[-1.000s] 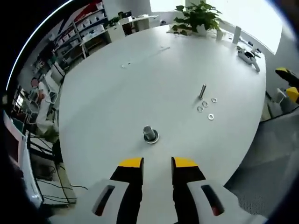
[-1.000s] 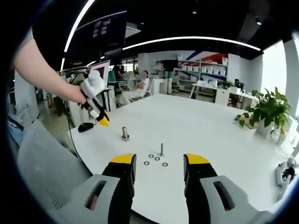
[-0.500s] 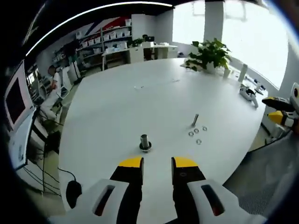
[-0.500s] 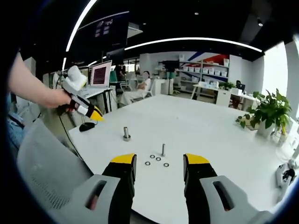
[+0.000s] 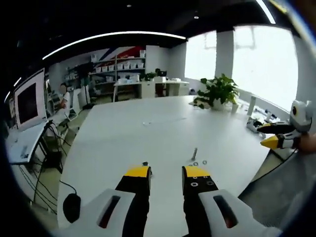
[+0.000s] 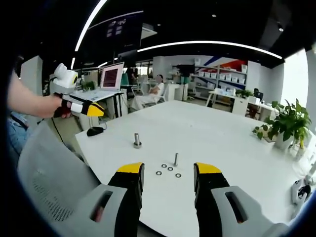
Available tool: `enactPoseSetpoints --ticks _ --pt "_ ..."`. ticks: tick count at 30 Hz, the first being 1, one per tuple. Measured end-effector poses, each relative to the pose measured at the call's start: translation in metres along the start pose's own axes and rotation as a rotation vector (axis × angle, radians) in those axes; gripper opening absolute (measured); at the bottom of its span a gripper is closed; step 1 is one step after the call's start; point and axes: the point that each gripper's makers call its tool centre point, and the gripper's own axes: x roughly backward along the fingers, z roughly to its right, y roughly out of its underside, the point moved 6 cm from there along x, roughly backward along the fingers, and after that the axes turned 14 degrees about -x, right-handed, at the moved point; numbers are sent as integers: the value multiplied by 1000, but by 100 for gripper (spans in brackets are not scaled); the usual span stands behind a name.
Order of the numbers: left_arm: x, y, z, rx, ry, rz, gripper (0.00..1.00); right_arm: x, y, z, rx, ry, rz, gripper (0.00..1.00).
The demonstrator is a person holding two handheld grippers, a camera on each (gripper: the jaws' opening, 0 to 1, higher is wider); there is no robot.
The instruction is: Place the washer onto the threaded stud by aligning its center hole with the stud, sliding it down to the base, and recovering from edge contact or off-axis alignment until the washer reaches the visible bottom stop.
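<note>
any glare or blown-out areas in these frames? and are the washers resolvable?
Left gripper view: the windows behind the plant are blown out white, and the washers by the thin stud are tiny specks. Right gripper view: even light on the white table, ceiling light strips bright; washers resolve as small rings; fisheye bends the table edge in both.

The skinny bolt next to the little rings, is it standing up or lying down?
Standing up. In the right gripper view the thin bolt rises straight from the white table, with loose washers lying flat around its base.
</note>
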Motion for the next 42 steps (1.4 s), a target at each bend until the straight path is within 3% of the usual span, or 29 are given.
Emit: enactPoseSetpoints --ticks 13,22,25,29,32,42 --pt "21 3 15 -55 -32 38 23 0 1 -2 12 -16 -1 42" --pt "30 -4 6 -28 -98 129 22 0 1 -5 32 -30 -8 42" --pt "29 -2 6 -63 -120 112 22 -1 2 -5 25 -32 -7 42" --pt "26 -2 14 -116 -95 96 23 -2 4 -5 17 -36 -25 42" --pt "28 -3 14 -130 -98 112 23 -3 6 -7 24 -45 -35 42" --pt "30 2 6 -97 -120 109 24 -3 9 -10 30 -58 -50 42"
